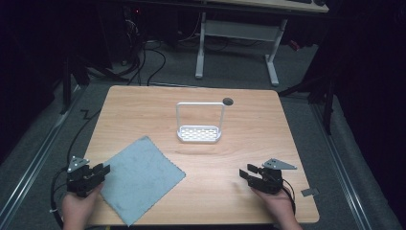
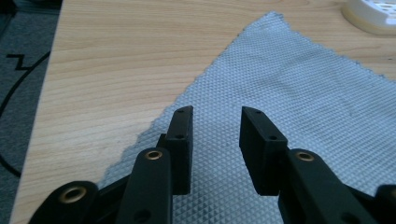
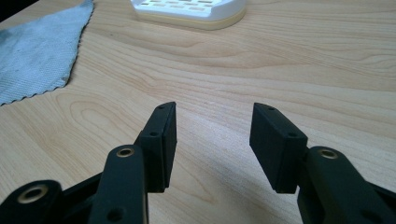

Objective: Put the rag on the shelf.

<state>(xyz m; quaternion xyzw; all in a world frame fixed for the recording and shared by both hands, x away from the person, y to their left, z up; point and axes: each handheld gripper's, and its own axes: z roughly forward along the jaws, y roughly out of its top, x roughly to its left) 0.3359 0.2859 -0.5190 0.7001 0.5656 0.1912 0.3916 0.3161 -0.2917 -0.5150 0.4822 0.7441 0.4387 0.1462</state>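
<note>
Hovering over the near left part of the table (image 1: 239, 120), the left gripper (image 1: 101, 171) has its jaws parted with nothing clamped between them; in the left gripper view (image 2: 215, 140) the gap shows grey cloth (image 2: 289, 107) lying flat beneath the pads, which do not press on it. The cloth (image 1: 139, 177) spreads from the jaw tips toward two o'clock in the high view, one corner pointing to the far side and its near corner reaching the table's front edge. The person's left hand (image 1: 76, 211) holds the tool from six o'clock.

The right gripper (image 1: 245, 175) sits at the near right, jaws also released and wide, with bare wood between them in the right gripper view (image 3: 212, 140). From it the cloth (image 3: 37, 51) lies well apart at about ten o'clock.

A white rack (image 1: 199, 133) with a tall wire handle stands mid-table, at twelve o'clock from the cloth's far corner, apart from it. A dark round hole (image 1: 228, 101) lies just beyond the rack.
</note>
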